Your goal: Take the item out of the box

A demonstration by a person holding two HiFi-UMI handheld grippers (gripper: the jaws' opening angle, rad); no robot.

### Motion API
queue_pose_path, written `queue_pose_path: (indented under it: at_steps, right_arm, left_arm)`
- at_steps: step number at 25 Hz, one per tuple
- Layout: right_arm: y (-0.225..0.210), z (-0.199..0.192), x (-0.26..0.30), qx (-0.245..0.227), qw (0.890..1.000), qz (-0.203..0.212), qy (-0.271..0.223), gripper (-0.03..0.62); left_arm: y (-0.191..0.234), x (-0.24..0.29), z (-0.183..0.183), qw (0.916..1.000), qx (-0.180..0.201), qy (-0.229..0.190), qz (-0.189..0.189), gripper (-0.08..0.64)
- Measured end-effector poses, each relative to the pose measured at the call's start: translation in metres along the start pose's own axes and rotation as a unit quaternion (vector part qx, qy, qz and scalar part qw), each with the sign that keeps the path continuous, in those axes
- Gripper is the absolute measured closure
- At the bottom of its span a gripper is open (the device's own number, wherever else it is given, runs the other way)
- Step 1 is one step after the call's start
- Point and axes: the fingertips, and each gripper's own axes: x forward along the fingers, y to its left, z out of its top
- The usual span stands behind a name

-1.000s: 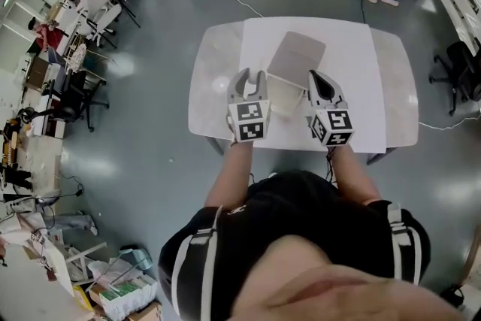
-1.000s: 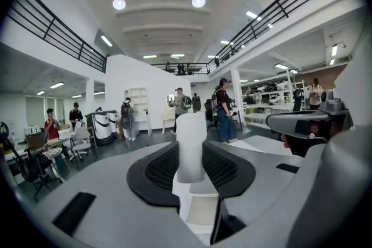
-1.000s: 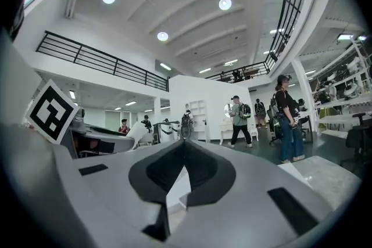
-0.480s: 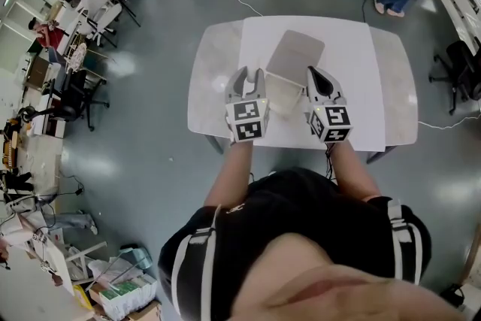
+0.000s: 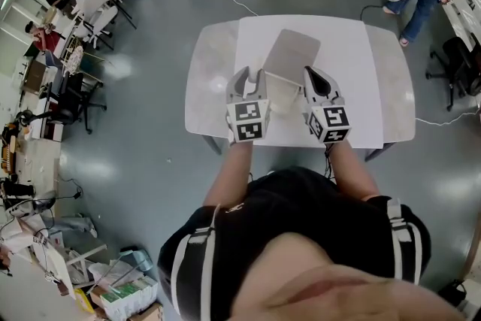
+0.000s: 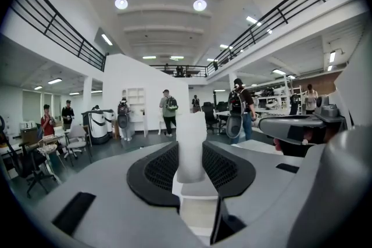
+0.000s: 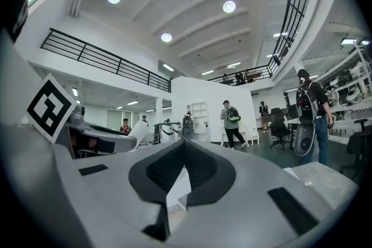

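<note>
The pale box (image 5: 282, 95) sits mid-way across the white table (image 5: 353, 86), its lid (image 5: 291, 55) tipped back toward 12 o'clock. Bare top lies at 9 and 3, with the near edge at 6. My left gripper (image 5: 250, 79), nearly level, clamps the box's 9 o'clock wall. My right gripper (image 5: 313, 77), level, seems pinched shut on the 3 o'clock wall.

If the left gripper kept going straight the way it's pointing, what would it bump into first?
The white box: an upright edge of it, probably the raised lid, stands between the left gripper's jaws, so it would likely push that first.
</note>
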Motion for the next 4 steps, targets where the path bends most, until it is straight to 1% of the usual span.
queue_pose_path:
  at_steps: [4]
  right_arm:
    - [0.0034, 0.0053, -0.0007, 0.000, 1.000, 0.006, -0.002, 0.580]
  left_arm:
    - [-0.0024, -0.0027, 0.0073, 0.9999, 0.007, -0.005, -0.004, 0.423]
